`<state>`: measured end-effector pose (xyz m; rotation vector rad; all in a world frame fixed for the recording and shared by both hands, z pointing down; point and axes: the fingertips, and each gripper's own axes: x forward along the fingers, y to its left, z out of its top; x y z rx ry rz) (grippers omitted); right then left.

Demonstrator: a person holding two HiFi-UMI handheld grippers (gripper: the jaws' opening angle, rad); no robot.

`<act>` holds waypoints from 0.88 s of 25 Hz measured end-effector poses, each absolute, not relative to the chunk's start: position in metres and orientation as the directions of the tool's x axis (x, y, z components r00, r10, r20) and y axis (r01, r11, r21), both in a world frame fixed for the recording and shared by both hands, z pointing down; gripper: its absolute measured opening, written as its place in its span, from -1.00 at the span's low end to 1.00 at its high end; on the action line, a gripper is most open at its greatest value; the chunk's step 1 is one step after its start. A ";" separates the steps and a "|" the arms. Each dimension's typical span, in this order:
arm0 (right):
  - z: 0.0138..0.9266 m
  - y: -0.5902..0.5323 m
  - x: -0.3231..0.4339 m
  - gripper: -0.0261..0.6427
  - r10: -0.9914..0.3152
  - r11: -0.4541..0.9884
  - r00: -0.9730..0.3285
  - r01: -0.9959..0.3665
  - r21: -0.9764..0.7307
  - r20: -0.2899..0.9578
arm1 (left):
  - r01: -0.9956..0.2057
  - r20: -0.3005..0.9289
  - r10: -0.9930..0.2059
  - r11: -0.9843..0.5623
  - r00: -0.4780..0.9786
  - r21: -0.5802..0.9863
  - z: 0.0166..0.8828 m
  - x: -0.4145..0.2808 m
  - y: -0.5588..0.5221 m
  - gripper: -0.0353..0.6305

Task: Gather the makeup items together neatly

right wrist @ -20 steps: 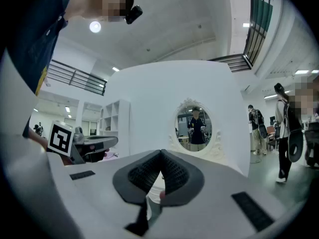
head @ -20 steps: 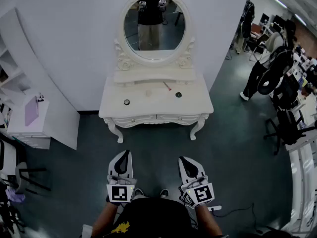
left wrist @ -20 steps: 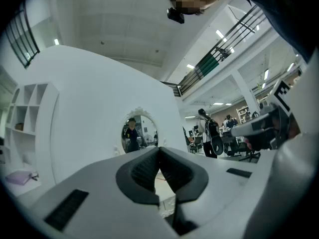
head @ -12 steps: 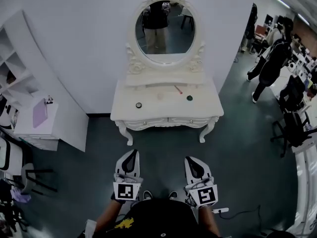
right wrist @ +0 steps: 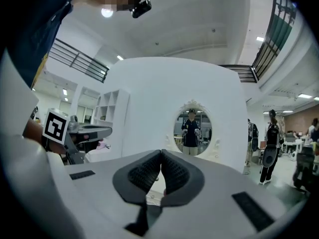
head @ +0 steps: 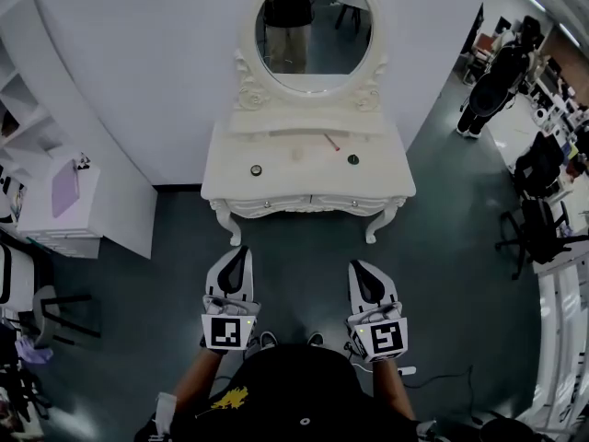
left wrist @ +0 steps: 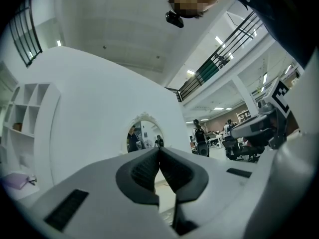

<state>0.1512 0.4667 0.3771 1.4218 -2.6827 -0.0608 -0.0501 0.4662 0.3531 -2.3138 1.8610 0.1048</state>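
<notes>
A white dressing table [head: 276,191] with an oval mirror [head: 316,24] stands against the wall ahead. On its top lie a small dark round jar [head: 256,169] at the left, a pale round item [head: 297,154] in the middle, a thin red stick [head: 331,142] and a dark round jar [head: 353,159] at the right. My left gripper [head: 236,253] and right gripper [head: 362,268] hang over the floor well short of the table. Both are shut and hold nothing, their pads [left wrist: 149,169] pressed together in each gripper view [right wrist: 160,156].
A white shelf unit [head: 64,201] with a purple item [head: 61,188] stands at the left. Chairs [head: 534,233] and desks line the right side, where a person [head: 492,86] in dark clothes stands. Dark floor [head: 294,247] lies between me and the table.
The table has come a little nearer and the view has tilted down, cutting off the mirror's top. Both grippers stay shut side by side. The person at the right has moved further off.
</notes>
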 end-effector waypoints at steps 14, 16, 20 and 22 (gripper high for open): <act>0.381 0.445 0.161 0.09 -0.834 0.551 -0.547 -0.834 0.036 0.075 | -0.935 -0.114 -0.955 -0.237 0.274 -0.262 0.356 -0.040 0.450 0.17; 0.382 0.441 0.163 0.22 -0.834 0.550 -0.547 -0.835 0.029 0.078 | -0.954 -0.120 -0.960 -0.225 0.252 -0.198 0.355 -0.042 0.447 0.26; 0.381 0.436 0.160 0.87 -0.816 0.576 -0.576 -0.817 -0.019 0.043 | -0.923 -0.103 -0.949 -0.258 0.297 -0.285 0.356 -0.035 0.444 0.43; 0.382 0.435 0.161 0.87 -0.816 0.575 -0.577 -0.817 -0.041 0.038 | -0.896 -0.064 -0.943 -0.288 0.327 -0.337 0.361 -0.029 0.443 0.50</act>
